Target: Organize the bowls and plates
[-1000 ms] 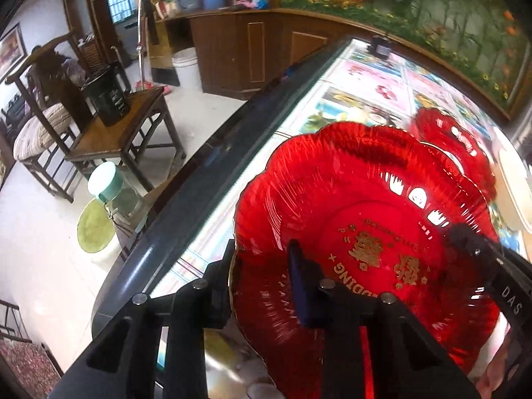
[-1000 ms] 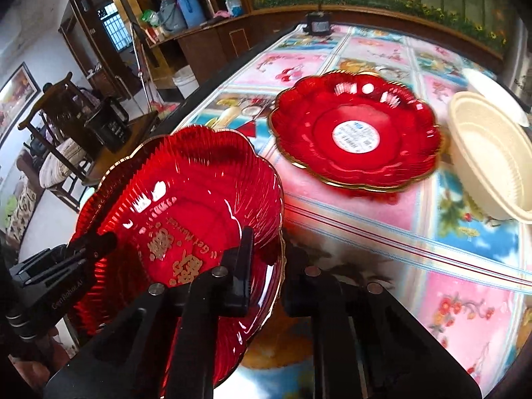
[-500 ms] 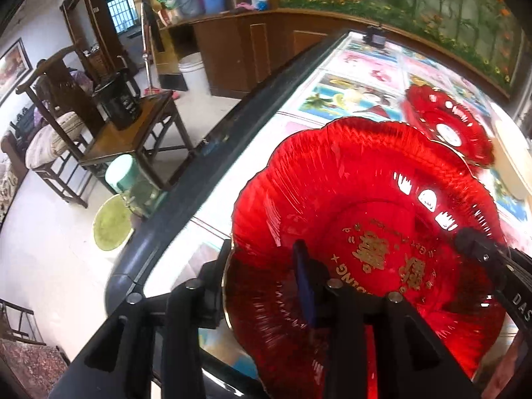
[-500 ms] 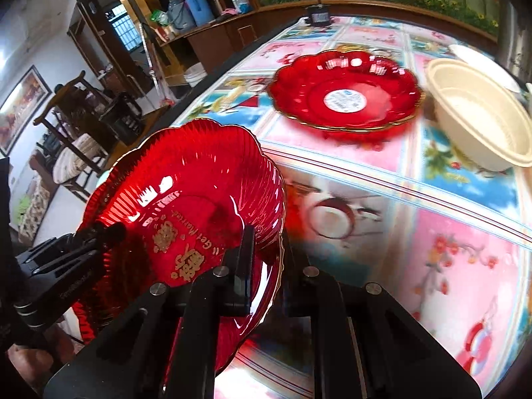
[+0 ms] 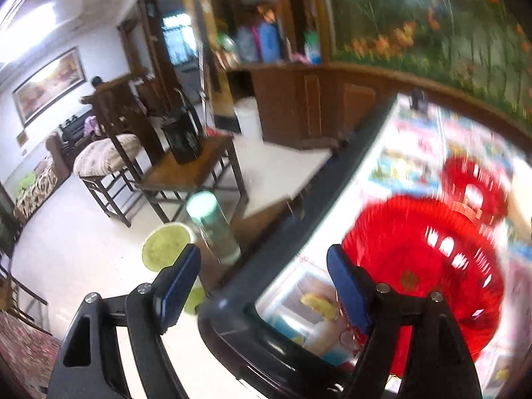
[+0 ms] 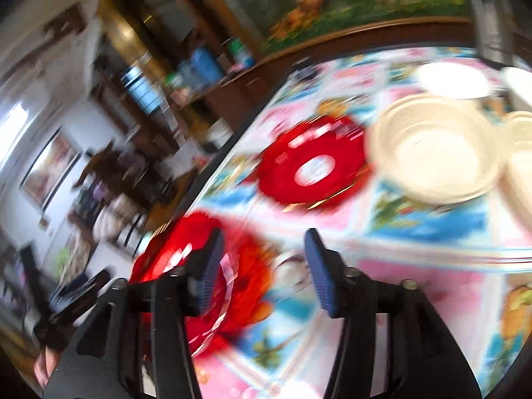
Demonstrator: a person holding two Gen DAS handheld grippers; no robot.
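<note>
Here the scalloped red plate (image 5: 429, 266) shows blurred, glossy ridges.

No text, label or number could be read in either view; both were motion-blurred. The near red plate (image 5: 429, 276) bore gold marks too smeared to make out. The far red plate (image 6: 316, 163) carried a white centre sticker (image 6: 314, 170), its print illegible.

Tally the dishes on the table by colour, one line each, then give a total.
Red plates: 2, a near one and a far one
Cream bowls: 2, a wide one and one cut off at the right edge
White dishes: 1, blurred
Total: 5
</note>
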